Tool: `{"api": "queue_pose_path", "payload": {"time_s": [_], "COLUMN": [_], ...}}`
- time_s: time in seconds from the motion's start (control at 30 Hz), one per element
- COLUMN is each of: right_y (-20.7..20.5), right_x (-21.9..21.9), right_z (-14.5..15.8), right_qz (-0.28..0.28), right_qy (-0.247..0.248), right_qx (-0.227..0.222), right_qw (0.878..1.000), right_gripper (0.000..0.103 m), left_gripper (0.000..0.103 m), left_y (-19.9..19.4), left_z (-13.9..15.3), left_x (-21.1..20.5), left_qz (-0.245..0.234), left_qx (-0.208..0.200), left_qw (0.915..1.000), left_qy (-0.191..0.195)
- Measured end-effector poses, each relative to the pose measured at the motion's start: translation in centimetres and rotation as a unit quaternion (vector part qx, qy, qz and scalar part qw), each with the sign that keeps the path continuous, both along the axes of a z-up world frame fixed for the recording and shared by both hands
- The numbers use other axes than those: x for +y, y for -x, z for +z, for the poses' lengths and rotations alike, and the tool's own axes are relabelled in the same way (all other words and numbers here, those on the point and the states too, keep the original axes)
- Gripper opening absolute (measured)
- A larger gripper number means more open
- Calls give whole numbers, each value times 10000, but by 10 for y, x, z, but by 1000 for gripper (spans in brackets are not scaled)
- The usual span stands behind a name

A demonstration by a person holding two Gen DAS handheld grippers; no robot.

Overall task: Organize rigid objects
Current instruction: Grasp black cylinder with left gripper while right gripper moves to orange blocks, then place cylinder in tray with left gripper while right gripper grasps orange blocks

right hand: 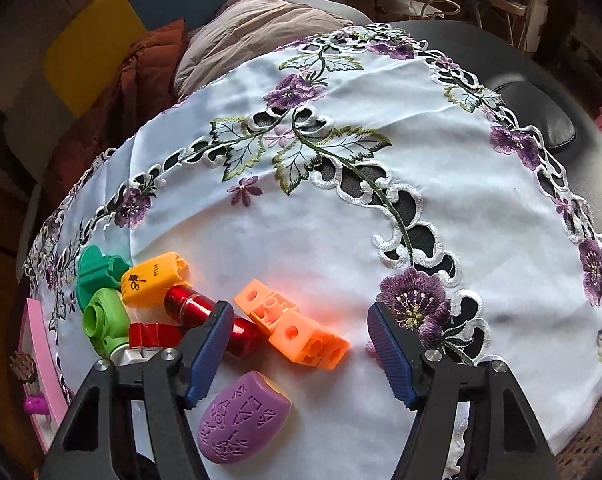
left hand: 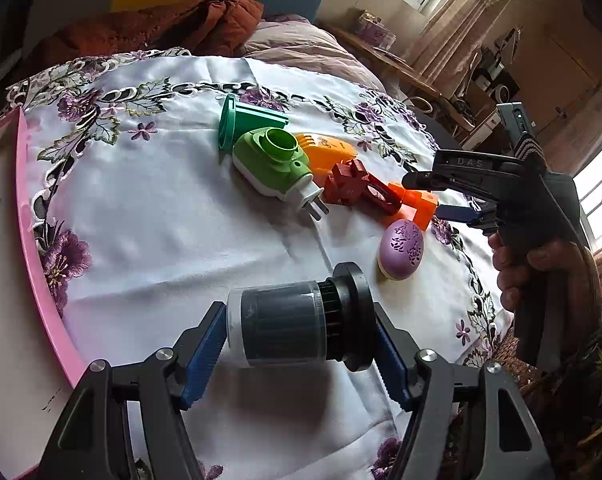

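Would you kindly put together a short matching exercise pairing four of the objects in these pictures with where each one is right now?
Things:
1. black jar
2. purple egg-shaped piece
3. orange block
4. dark green tube

Places:
A. farthest back in the pile
B. clamped in the left gripper
C. under the right gripper
D. alone on the cloth, nearest the jar

Pairs: 1-B, 2-D, 3-C, 4-A

Black-capped cylindrical jar (left hand: 297,320), on its side; teal funnel (left hand: 247,122), green plug-in (left hand: 275,164), yellow piece (left hand: 327,150), red clamp (left hand: 361,192), orange block (right hand: 297,330), purple egg-shaped case (left hand: 401,250), clustered on tablecloth.
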State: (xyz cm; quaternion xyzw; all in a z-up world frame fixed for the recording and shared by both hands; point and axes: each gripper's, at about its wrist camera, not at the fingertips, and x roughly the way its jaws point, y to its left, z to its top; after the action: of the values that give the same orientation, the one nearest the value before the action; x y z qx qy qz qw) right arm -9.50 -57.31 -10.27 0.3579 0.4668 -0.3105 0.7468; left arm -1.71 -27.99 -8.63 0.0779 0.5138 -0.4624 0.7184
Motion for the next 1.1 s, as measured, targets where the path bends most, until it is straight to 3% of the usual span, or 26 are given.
{"api": "queue_pose_path", "payload": {"time_s": [0.17,0.2,0.27,0.6,0.9,1.1], "right_y": [-5,-6,-12,-10,-11,-18], "right_x": [2,3,4,-4,-3,7], "right_z": [-6,-7,-12,-21,-24,-22], "right_qz": [133,184,262,163,171,357], "right_qy": [-38,4,113,-118,-56,252], "right_qx": [190,220,517,500,568,747], "right_qw": [9997,9996,9983,9985,9982,9962], "right_gripper": [56,37,23,22,22,21], "left_gripper": [70,70,70,70,70,70], "left_y": [-1,-1,-2,-2,-4,-9], "left_z": [-1,-1,-1,-3,0,16], "left_x": [0,0,0,-2,6,25], "left_qz": [31,42,67,109,206,378], "left_qx": [-30,-25,-27,-236,-206,-198], "left_qw": [10000,10000,10000,9997,9995,9985], "left_qy": [21,28,33,3,113,348]}}
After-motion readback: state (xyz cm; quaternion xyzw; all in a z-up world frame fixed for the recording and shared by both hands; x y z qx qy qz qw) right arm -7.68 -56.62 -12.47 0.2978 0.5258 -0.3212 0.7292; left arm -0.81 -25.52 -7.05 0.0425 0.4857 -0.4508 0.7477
